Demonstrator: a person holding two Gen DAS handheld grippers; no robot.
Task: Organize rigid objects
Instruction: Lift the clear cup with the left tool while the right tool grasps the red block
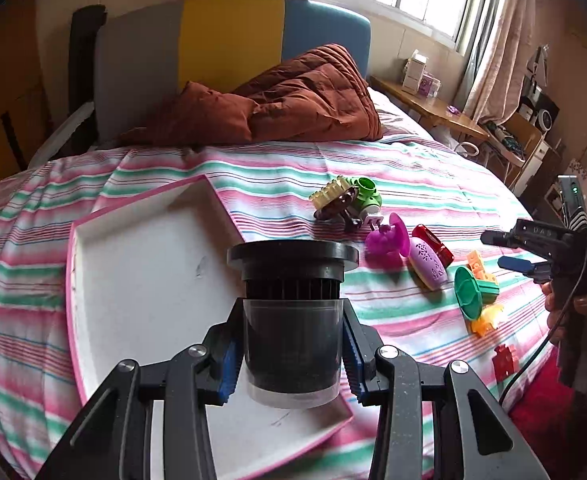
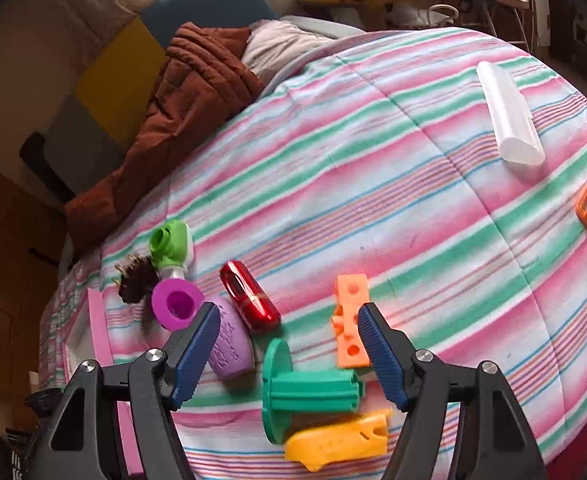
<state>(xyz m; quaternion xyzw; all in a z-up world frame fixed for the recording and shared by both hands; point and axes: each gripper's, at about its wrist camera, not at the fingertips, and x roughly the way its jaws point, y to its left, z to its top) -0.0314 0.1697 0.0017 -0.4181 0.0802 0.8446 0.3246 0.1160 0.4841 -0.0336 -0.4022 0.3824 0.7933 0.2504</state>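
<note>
Two claws are out. The left claw (image 1: 291, 354) squeezes a black cup (image 1: 291, 320) above the white tray (image 1: 141, 280). The right claw (image 2: 287, 354) is open, holding nothing, above a green spool (image 2: 309, 394) on the striped blanket (image 2: 413, 200), beside an orange block (image 2: 349, 320).

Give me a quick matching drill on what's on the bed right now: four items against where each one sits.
Items:
1. black cylinder
2. green spool
3. white tube
4. red capsule

Places:
A. alone on the far side of the blanket
B. clamped in the left tool above the white tray
C. beside the purple oval piece
D. between the open fingers of the right tool, untouched

Pairs: 1-B, 2-D, 3-A, 4-C
</note>
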